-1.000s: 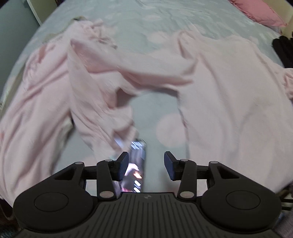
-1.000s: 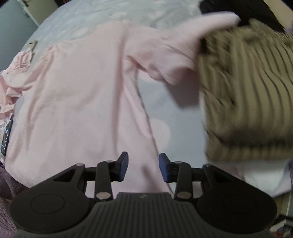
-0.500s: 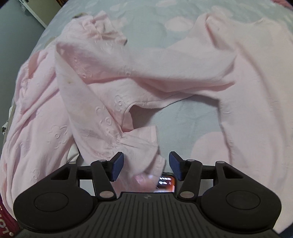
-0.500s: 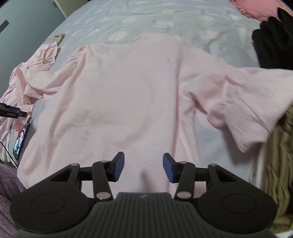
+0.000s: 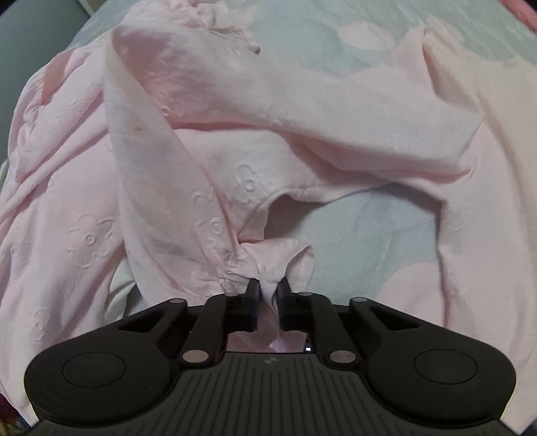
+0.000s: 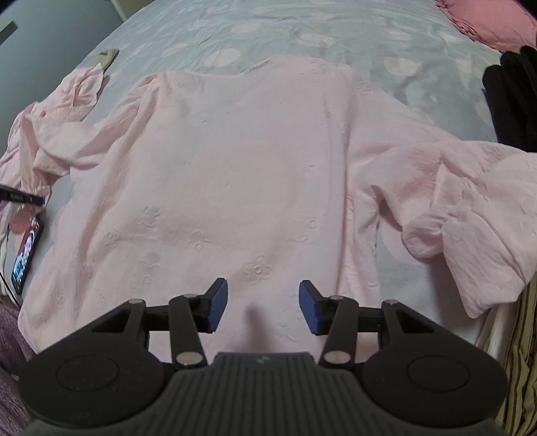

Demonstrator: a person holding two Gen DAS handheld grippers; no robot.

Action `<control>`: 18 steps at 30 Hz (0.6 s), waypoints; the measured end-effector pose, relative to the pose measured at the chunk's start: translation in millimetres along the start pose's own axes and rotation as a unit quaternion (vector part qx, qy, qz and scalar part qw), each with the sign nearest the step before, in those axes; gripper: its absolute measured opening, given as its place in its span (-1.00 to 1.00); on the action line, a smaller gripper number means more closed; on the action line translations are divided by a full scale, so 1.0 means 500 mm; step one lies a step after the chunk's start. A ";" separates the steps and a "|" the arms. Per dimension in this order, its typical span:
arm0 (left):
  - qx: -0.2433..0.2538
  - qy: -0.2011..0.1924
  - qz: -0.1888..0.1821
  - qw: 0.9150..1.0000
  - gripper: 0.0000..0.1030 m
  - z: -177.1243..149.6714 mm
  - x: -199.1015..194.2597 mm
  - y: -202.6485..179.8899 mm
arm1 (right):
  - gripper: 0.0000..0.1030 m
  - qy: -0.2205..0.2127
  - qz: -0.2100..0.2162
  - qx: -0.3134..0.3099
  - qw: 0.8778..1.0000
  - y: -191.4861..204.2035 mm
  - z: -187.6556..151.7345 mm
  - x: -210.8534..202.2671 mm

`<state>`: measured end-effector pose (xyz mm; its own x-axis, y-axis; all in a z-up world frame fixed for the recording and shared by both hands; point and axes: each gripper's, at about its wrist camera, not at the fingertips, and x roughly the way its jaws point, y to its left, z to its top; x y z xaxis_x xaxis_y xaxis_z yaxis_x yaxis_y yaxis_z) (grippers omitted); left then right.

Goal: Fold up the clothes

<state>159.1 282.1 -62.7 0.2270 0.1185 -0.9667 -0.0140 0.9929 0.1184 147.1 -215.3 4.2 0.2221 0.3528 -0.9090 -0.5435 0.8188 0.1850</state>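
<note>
A pale pink blouse (image 6: 241, 174) with embossed flowers lies spread flat on the bed, neckline at the far side. Its left sleeve (image 5: 174, 187) is crumpled and bent back toward me in the left wrist view. My left gripper (image 5: 268, 290) is shut on that sleeve's gathered cuff (image 5: 278, 258), and the fabric bunches between the pads. My right gripper (image 6: 258, 302) hovers open over the blouse's lower hem with nothing between its fingers. The right sleeve (image 6: 470, 214) lies folded and puffed at the right.
The bed has a grey-blue cover (image 6: 302, 37) with pale pink dots. A lit phone (image 6: 27, 255) lies at the left edge near the held sleeve. A black garment (image 6: 513, 97) and a pink pillow (image 6: 490, 20) sit far right. Olive striped fabric (image 6: 517, 352) lies at the lower right.
My left gripper came down onto the left sleeve's cuff and shut on it, covering the phone. My right gripper swung left from the striped fabric to over the blouse's hem.
</note>
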 end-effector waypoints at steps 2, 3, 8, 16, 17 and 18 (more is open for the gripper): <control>-0.008 -0.021 -0.006 1.000 -0.95 -0.004 -0.028 0.008 | -0.02 0.000 -0.001 -0.007 1.000 0.005 -0.002 0.000; -0.012 -0.034 -0.011 0.999 -0.95 -0.006 -0.047 0.010 | -0.02 0.000 0.000 -0.009 1.000 0.008 -0.003 0.000; -0.013 -0.110 -0.055 0.992 -0.97 -0.019 -0.160 0.006 | -0.02 -0.004 0.004 -0.017 1.000 0.018 -0.009 -0.003; 0.054 -0.237 -0.139 0.960 -0.97 -0.040 -0.340 -0.045 | -0.02 -0.016 0.009 -0.019 1.000 0.028 -0.015 -0.015; 0.062 -0.245 -0.150 0.956 -0.97 -0.037 -0.353 -0.055 | -0.02 -0.017 0.009 -0.016 1.000 0.027 -0.017 -0.017; 0.070 -0.252 -0.162 0.951 -0.97 -0.039 -0.365 -0.064 | -0.02 -0.018 0.009 -0.012 1.000 0.026 -0.018 -0.018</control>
<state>99.3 229.0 105.4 0.6365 -0.2503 -0.7295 0.2578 0.9605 -0.1046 130.9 -212.1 11.7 0.2399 0.3837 -0.8918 -0.5669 0.8011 0.1922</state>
